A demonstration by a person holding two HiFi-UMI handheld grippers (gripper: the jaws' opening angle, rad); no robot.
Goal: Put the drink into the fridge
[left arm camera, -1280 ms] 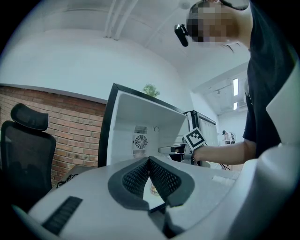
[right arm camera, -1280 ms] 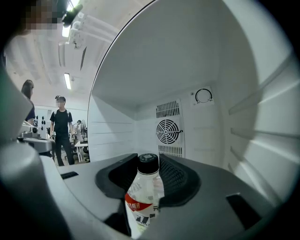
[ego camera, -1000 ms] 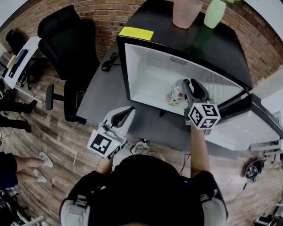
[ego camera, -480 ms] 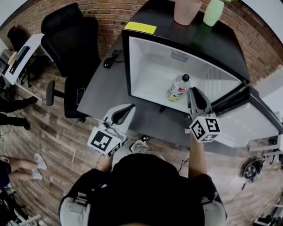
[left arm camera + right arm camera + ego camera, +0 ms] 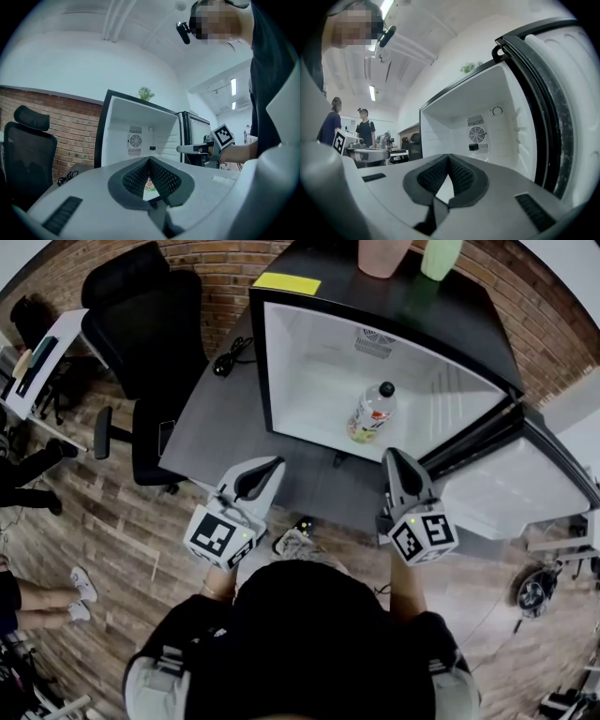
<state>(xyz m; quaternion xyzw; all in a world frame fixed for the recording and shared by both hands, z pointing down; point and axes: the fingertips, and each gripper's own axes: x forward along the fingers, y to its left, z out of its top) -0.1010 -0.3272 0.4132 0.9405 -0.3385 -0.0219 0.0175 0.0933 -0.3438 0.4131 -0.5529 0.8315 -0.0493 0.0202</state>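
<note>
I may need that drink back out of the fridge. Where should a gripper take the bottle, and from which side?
Probably grip the bottle across its labelled body, below the narrower neck, coming in through the open front of the fridge. It stands upright with space either side; the walls and top close off other approaches.

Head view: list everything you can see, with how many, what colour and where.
open mini fridge: one, black outside, white inside, on the table
plastic drink bottle: one, black cap, colourful label, upright inside the fridge
yellow label: one, on the fridge top
pink cup: one, on the fridge top
pale green container: one, beside the pink cup
dark grey table: one, under the fridge
black cable: one, on the table's left
black office chair: one, left of the table
left gripper: grey, jaws together, empty, before the fridge
right gripper: grey, jaws closing together, empty, before the fridge
</note>
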